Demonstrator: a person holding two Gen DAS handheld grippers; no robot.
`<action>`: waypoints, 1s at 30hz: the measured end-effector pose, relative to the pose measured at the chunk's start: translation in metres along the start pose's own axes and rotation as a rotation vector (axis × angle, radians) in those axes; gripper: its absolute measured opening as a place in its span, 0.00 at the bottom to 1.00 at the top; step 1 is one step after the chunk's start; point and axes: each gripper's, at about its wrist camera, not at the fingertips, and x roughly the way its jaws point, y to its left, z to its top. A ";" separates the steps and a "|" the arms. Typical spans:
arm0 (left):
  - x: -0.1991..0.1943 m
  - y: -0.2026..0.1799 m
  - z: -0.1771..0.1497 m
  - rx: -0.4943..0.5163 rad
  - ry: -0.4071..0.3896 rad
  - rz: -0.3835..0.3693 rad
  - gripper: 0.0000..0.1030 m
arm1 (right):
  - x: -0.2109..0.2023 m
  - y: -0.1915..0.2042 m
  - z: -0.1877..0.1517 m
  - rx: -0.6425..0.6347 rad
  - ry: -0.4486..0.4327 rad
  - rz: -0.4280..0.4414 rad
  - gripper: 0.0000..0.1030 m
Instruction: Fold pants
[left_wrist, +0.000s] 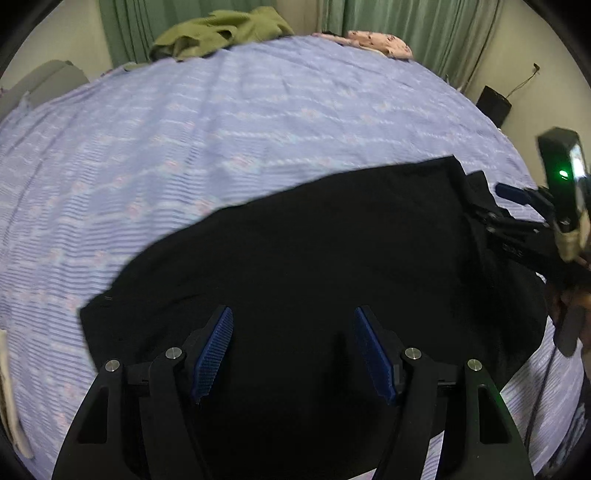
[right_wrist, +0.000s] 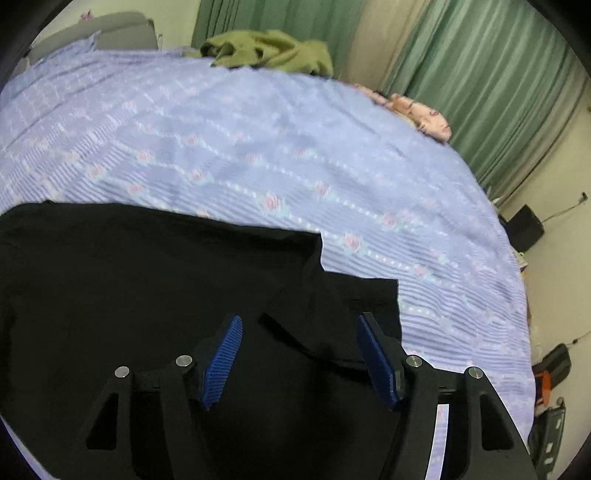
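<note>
Black pants lie spread on a lilac bedsheet, near the bed's front edge. My left gripper is open and hovers over the pants, its blue pads wide apart with nothing between them. My right gripper is open too, above the right end of the pants, where a layer of cloth lies folded over. The right gripper also shows at the right edge of the left wrist view, at the pants' far right corner.
The lilac flowered sheet covers the whole bed. A crumpled olive garment and a pink flowered cloth lie at the far edge. Green curtains hang behind. A black speaker stands on the floor at right.
</note>
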 end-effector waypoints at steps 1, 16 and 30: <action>0.002 -0.002 -0.001 -0.004 0.003 -0.007 0.65 | 0.007 -0.001 -0.001 -0.017 0.008 -0.001 0.57; 0.022 -0.045 0.027 0.069 -0.012 0.002 0.65 | 0.060 -0.099 0.028 0.194 0.081 -0.199 0.46; -0.073 -0.095 -0.046 0.479 -0.114 -0.150 0.65 | -0.114 -0.081 -0.080 0.409 -0.002 -0.059 0.66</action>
